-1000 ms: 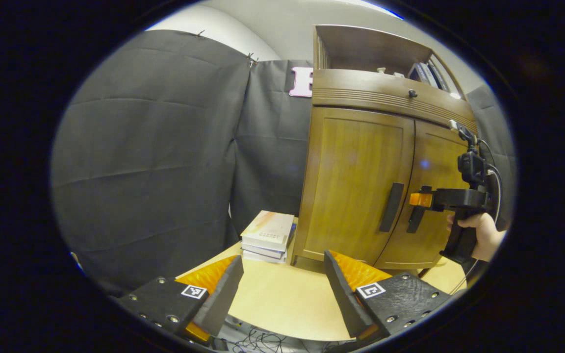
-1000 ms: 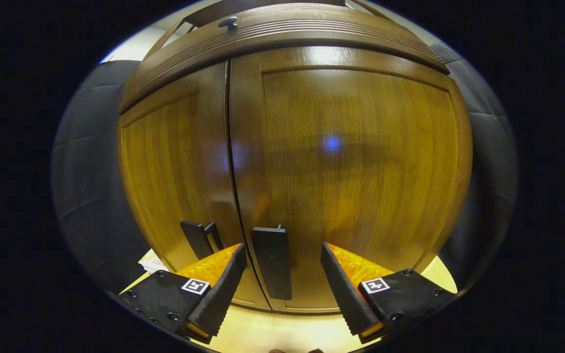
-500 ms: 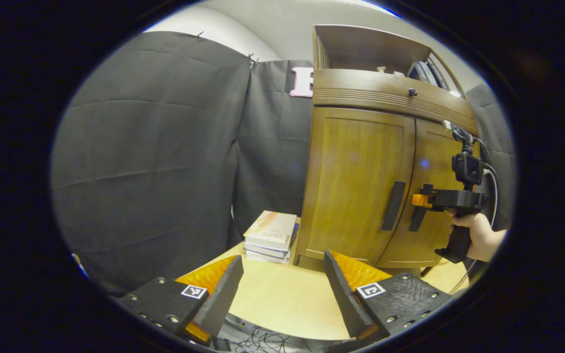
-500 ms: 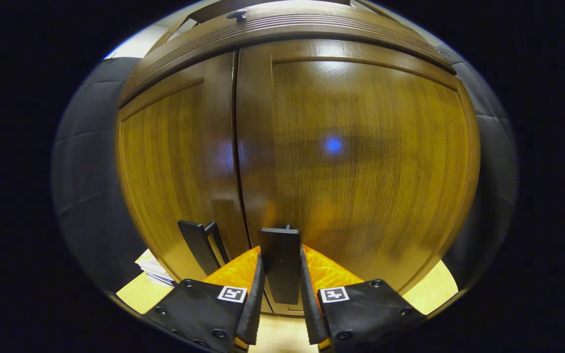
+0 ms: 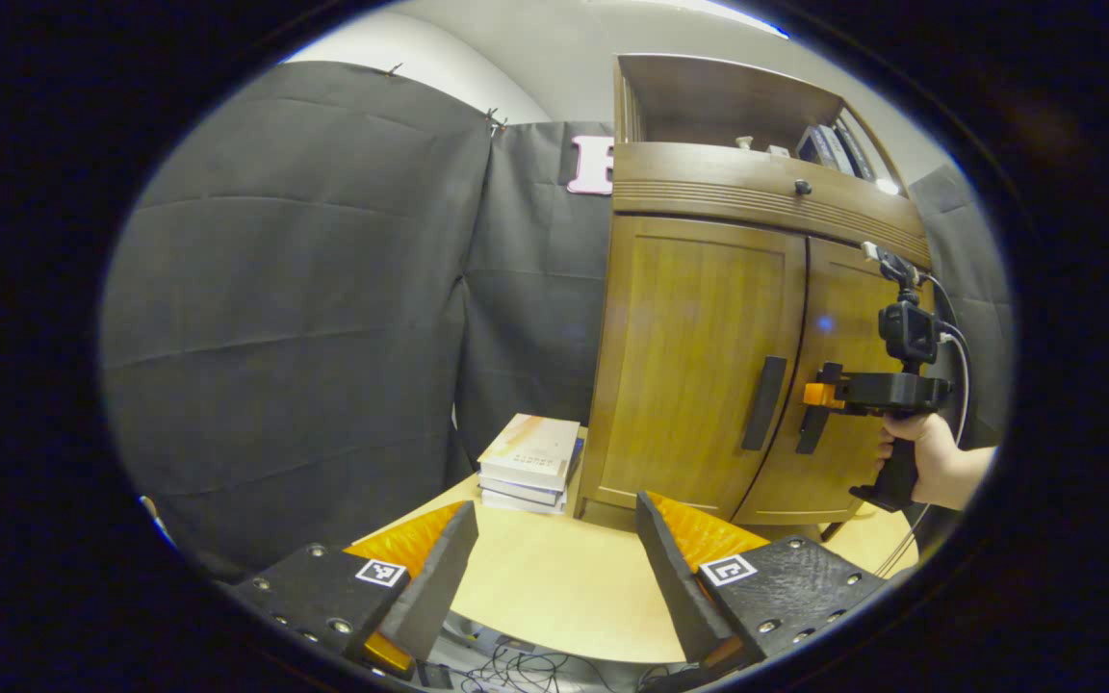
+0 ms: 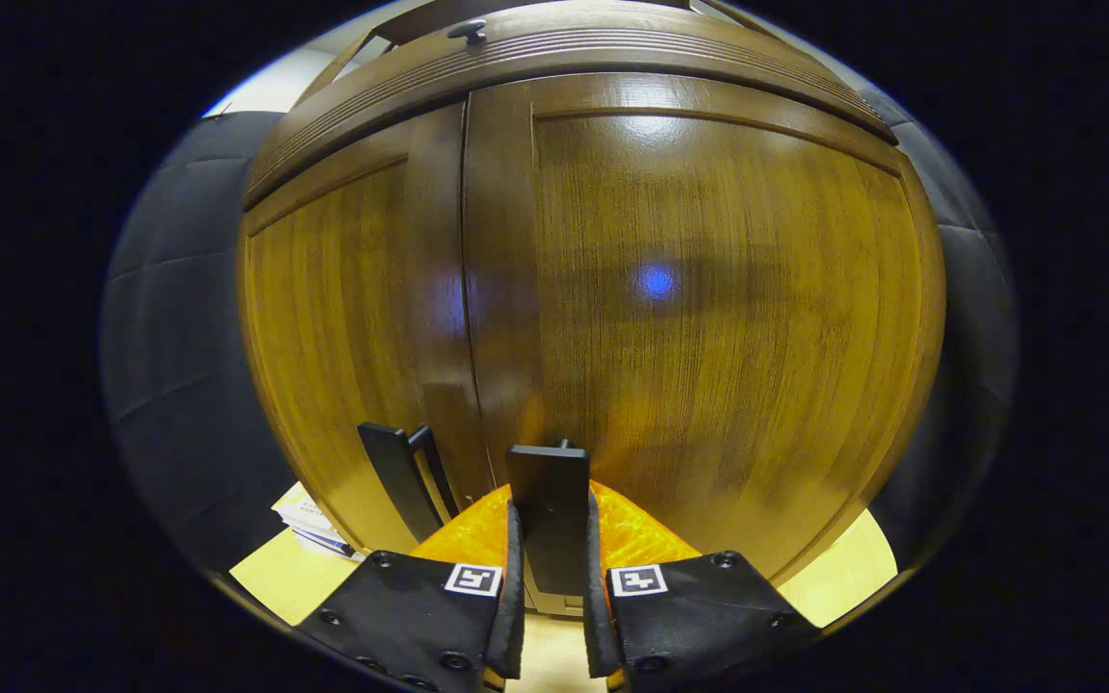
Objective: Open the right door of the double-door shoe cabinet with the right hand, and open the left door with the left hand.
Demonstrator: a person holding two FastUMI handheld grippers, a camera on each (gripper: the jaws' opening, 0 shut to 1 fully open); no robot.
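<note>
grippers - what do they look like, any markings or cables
Each gripper has two wedge-shaped fingers bolted to black plates with small square black-and-white tags. In the left gripper view the right gripper has a black pistol grip, a camera on top and trailing cables.

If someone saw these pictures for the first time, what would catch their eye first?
The wooden shoe cabinet looms close in the right gripper view, with the right gripper shut on the right door handle. In the left gripper view the left gripper hangs open over the table, beside a stack of books at the cabinet's left side.
</note>
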